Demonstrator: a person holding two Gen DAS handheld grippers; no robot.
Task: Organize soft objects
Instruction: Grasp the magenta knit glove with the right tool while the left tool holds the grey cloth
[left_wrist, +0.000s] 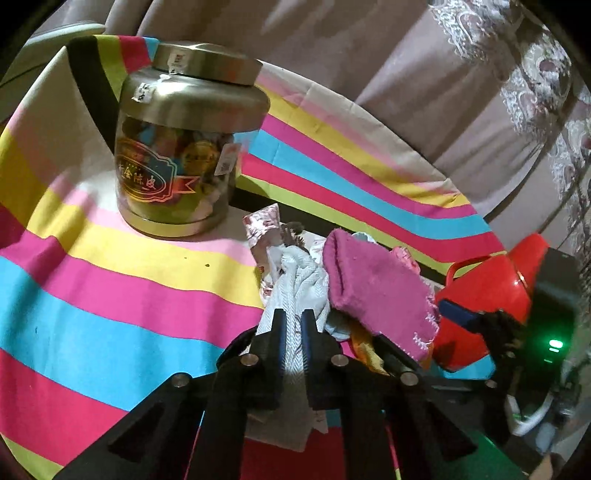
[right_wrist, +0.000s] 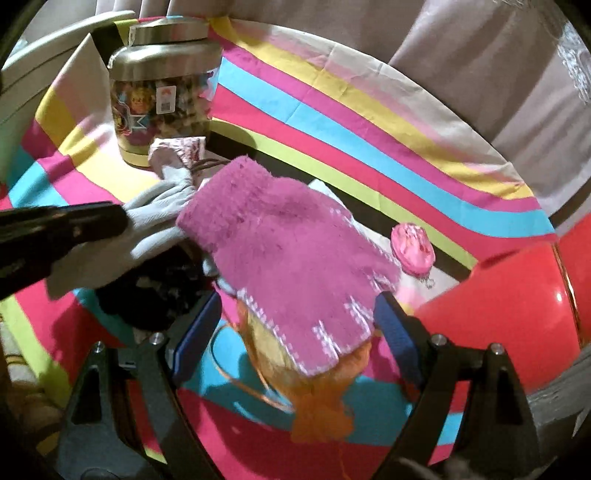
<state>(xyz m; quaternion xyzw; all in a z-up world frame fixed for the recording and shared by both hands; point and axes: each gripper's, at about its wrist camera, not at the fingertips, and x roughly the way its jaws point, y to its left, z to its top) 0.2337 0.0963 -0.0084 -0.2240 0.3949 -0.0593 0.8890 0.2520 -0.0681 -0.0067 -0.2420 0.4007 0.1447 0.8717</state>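
Striped cloth: left tool pinching grey cloth.

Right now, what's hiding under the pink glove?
Under the pink glove an orange cloth pokes out at the near end, and something black lies beside its left edge. Whatever else the glove covers cannot be seen.
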